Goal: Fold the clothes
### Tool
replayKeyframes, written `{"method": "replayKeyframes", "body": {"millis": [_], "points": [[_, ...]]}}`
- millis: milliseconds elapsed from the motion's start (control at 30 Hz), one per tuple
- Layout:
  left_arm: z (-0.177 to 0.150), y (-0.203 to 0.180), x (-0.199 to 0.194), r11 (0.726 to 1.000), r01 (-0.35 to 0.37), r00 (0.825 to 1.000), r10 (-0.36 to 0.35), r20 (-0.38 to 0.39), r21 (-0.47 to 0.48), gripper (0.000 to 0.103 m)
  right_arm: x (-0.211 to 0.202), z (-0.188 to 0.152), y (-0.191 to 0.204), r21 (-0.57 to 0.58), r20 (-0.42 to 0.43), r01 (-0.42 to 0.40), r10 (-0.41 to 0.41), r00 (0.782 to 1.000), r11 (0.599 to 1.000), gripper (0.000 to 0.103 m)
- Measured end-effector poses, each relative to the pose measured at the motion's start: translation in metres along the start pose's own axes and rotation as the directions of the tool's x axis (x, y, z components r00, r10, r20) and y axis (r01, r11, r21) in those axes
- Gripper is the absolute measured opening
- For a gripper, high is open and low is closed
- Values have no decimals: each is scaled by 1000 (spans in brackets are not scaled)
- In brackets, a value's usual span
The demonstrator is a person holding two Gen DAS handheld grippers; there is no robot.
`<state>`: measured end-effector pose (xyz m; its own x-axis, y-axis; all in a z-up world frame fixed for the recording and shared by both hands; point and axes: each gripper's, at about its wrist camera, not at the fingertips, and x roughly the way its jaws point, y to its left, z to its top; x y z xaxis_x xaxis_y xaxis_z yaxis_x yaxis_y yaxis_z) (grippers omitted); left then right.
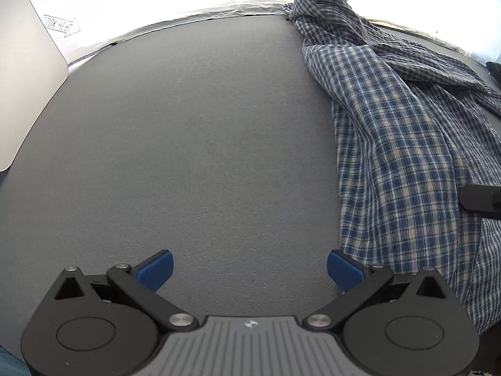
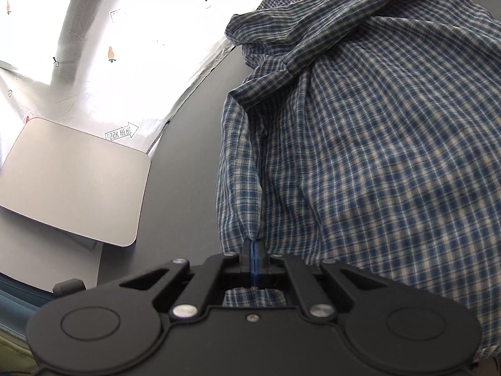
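Observation:
A blue and white plaid shirt [image 1: 404, 144] lies crumpled along the right side of the dark grey mat [image 1: 194, 144]. My left gripper [image 1: 250, 271] stands open above bare mat, its blue pads [image 1: 156, 269] wide apart, the shirt's near edge just right of the right pad. In the right wrist view the same shirt [image 2: 375, 144] fills the right half. My right gripper [image 2: 254, 249] is shut on a pinched fold at the shirt's left edge, the cloth pulled into a ridge running away from the fingertips. A black part of the right gripper [image 1: 480, 199] shows at the left view's right edge.
A flat silver laptop-like slab [image 2: 78, 181] lies left of the mat, also seen as the slab [image 1: 28, 87] at the far left. A white printed sheet [image 2: 125, 47] with carrot drawings and a "look here" arrow covers the surface beyond the mat.

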<state>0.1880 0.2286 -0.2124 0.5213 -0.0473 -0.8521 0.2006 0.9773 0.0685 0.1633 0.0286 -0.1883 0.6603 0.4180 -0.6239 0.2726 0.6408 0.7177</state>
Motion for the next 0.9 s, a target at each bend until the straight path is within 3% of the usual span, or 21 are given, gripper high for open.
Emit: {"method": "replayKeyframes", "body": {"millis": [300, 533, 667, 767, 900], "points": [[-3, -43, 8, 999, -8, 999, 9, -40, 35, 103, -18, 7, -45, 18, -26, 78, -77, 997, 997, 0], [-4, -56, 15, 1000, -16, 996, 17, -82, 12, 103, 0, 11, -55, -56, -135, 154, -160, 978, 986, 1], [4, -56, 18, 999, -25, 994, 22, -106, -29, 103, 1, 24, -53, -79, -169, 148, -160, 973, 986, 9], [18, -51, 19, 996, -54, 995, 47, -92, -68, 103, -9, 40, -53, -87, -145, 140, -152, 978, 986, 20], [44, -37, 19, 985, -52, 998, 45, -51, -164, 103, -30, 75, -64, -45, -26, 159, -160, 987, 986, 29]]}}
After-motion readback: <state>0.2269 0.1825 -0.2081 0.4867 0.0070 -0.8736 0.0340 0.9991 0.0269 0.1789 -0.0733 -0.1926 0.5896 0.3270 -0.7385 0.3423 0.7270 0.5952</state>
